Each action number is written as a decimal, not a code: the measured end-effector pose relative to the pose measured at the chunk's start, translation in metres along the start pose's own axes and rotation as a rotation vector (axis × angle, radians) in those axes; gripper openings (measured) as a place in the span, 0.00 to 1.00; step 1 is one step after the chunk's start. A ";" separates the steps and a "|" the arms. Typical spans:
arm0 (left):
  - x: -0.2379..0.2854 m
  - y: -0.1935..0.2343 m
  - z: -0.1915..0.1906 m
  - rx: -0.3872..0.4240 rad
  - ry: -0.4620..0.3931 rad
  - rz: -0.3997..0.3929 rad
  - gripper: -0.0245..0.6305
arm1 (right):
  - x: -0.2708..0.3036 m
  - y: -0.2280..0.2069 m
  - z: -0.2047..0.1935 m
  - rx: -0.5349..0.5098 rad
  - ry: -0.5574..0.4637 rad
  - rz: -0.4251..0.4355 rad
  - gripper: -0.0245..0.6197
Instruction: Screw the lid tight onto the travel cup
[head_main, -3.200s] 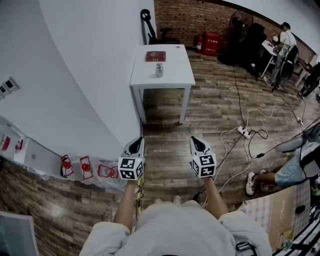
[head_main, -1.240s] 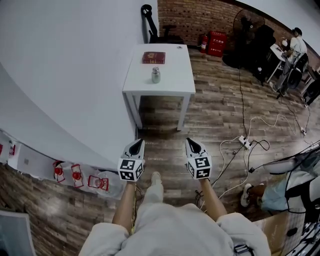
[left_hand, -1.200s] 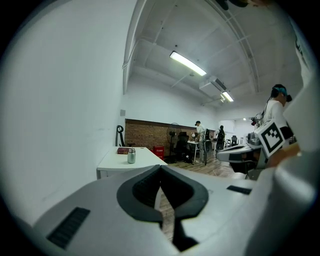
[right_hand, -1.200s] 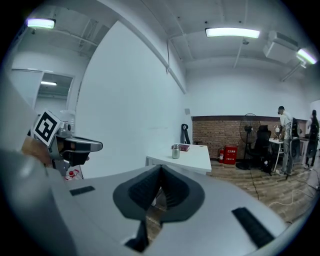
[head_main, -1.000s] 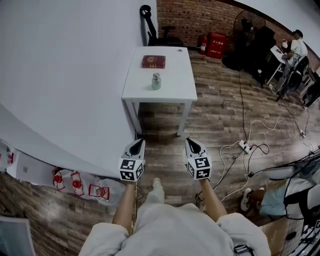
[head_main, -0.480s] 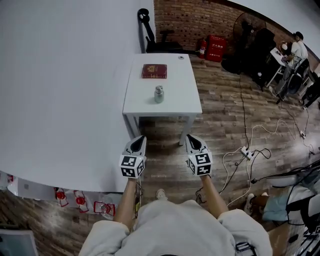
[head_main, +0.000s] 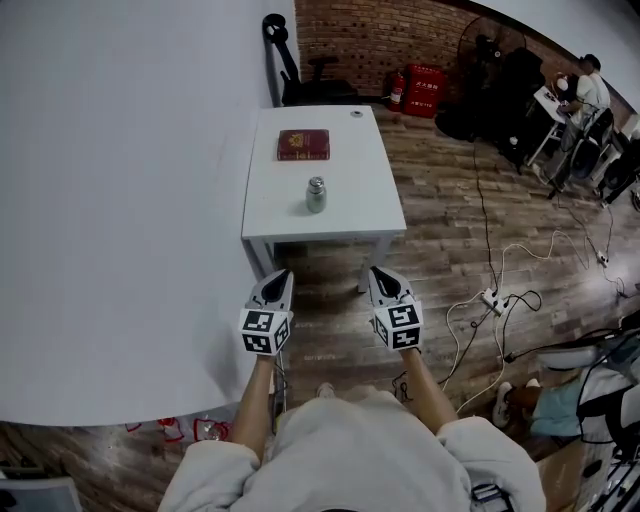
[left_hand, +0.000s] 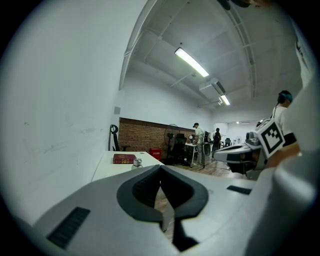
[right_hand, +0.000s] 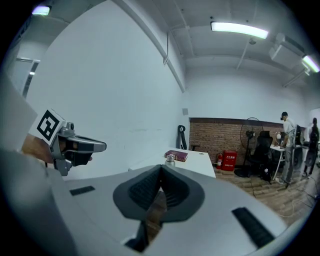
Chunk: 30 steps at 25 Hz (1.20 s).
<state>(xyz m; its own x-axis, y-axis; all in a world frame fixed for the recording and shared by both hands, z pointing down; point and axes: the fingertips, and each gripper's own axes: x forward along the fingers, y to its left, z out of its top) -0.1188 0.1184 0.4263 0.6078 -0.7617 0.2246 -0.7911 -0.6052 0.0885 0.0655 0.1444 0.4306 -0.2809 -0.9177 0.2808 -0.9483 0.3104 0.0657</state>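
The small silver metal travel cup (head_main: 316, 195) is standing centrally on the white rectangular tabletop (head_main: 355, 180) (dark red book (head_main: 303, 144) behind it). Short of the tabletop's near edge, the left gripper (head_main: 277, 276) and right gripper (head_main: 385, 272) are hovering, fingers pressed together, gripping nothing.

L gripper (head_main: 279, 276) and R gripper (head_main: 379, 272) are held side by side, a gap btwn them, both pointing to 12 o'clock in head view, tips dipped slightly below level. Jaws on both are closed tight, nothing btwn them. L forearm (head_main: 252, 410) and R forearm (head_main: 428, 395) are bare and reach fwd, approx parallel.
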 end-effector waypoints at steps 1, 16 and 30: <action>0.002 0.000 -0.001 0.000 0.003 -0.004 0.05 | 0.002 -0.001 -0.003 0.000 0.005 -0.002 0.04; 0.027 0.016 -0.012 -0.011 0.026 -0.014 0.05 | 0.030 -0.006 -0.009 0.008 0.021 0.006 0.04; 0.115 0.062 -0.009 -0.019 0.045 0.000 0.05 | 0.119 -0.050 -0.010 0.024 0.033 0.018 0.04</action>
<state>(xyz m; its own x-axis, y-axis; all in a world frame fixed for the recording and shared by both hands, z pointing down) -0.0979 -0.0047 0.4664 0.6048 -0.7500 0.2679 -0.7923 -0.6006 0.1073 0.0815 0.0226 0.4706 -0.2936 -0.9031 0.3135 -0.9464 0.3207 0.0375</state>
